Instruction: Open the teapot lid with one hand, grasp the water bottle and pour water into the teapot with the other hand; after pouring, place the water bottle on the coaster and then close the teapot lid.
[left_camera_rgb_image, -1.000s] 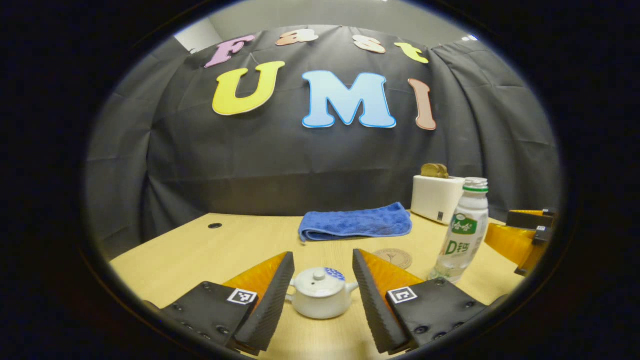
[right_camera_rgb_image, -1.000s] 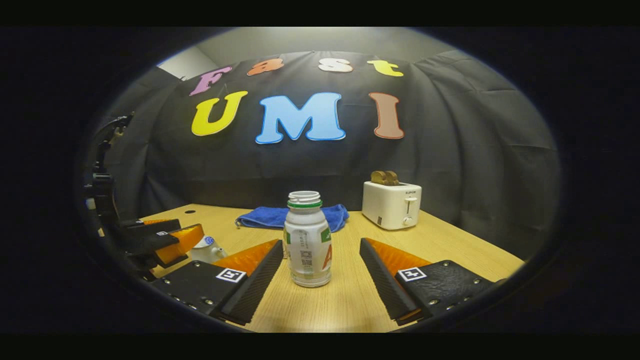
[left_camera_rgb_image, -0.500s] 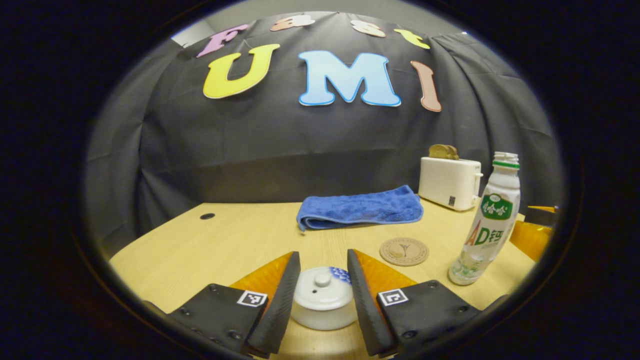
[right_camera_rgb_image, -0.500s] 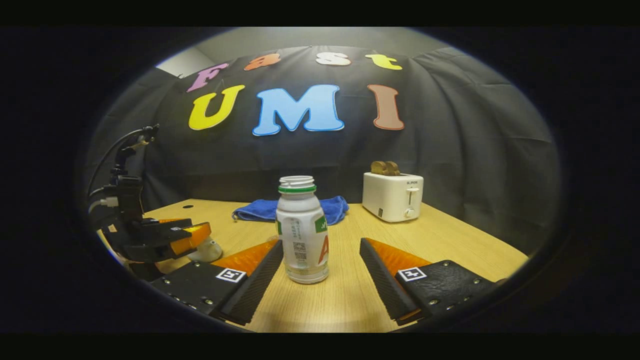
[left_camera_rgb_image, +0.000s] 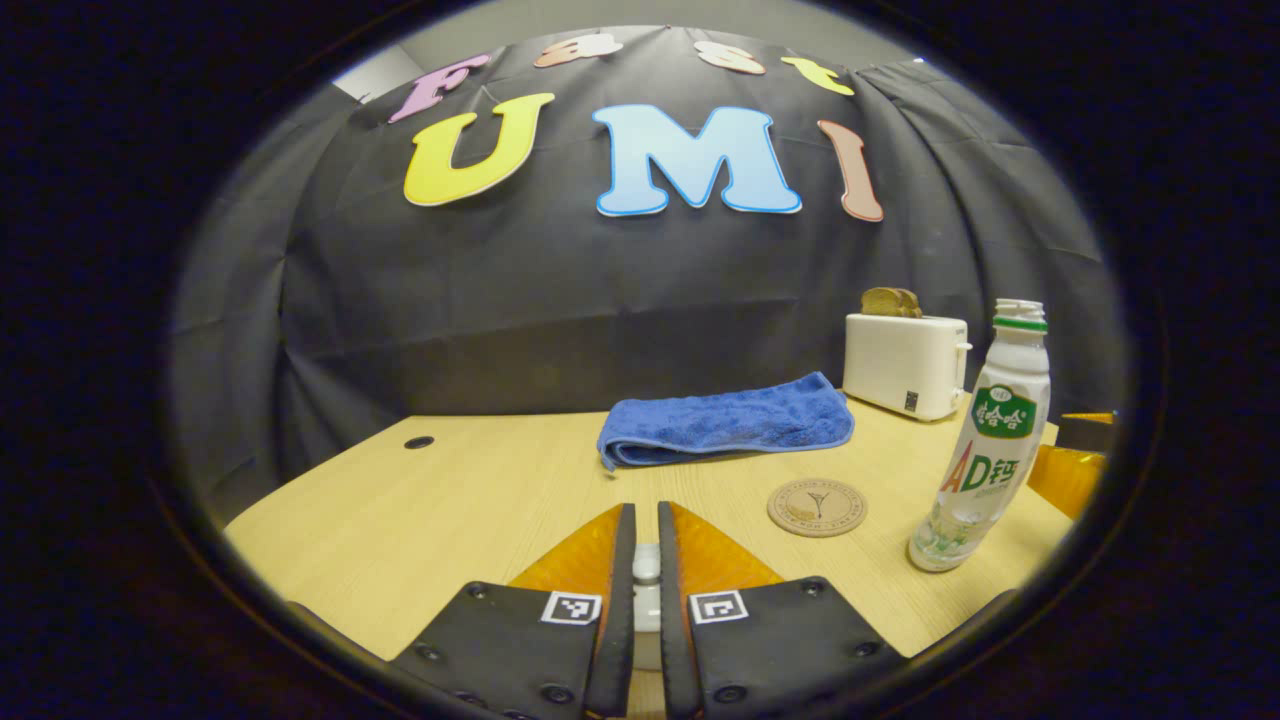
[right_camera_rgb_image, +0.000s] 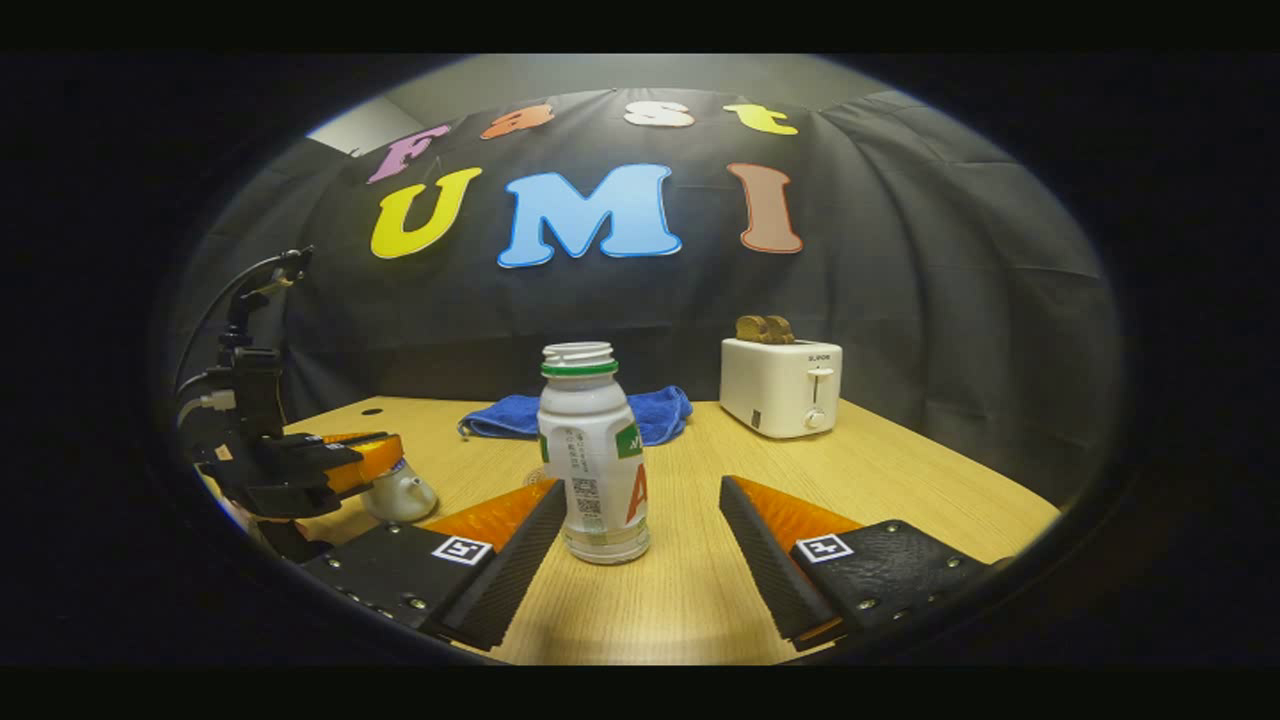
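Pale wood, white ware and one patch of blue on the booth table.

The table (left_camera_rgb_image: 450, 500) is light yellowish wood with fine grain. At 12 o'clock in the left gripper view lies a bright blue towel (left_camera_rgb_image: 725, 420); toward 2 o'clock a white toaster (left_camera_rgb_image: 905, 365) holds brown toast (left_camera_rgb_image: 892, 302). The coaster (left_camera_rgb_image: 817, 507) is tan with a thin dark ring and a small dark motif. The water bottle (right_camera_rgb_image: 592, 455) is milky white with a green neck ring and a green, red and white label. The teapot (right_camera_rgb_image: 400, 495) is off-white, a blue-patterned spot on its lid.
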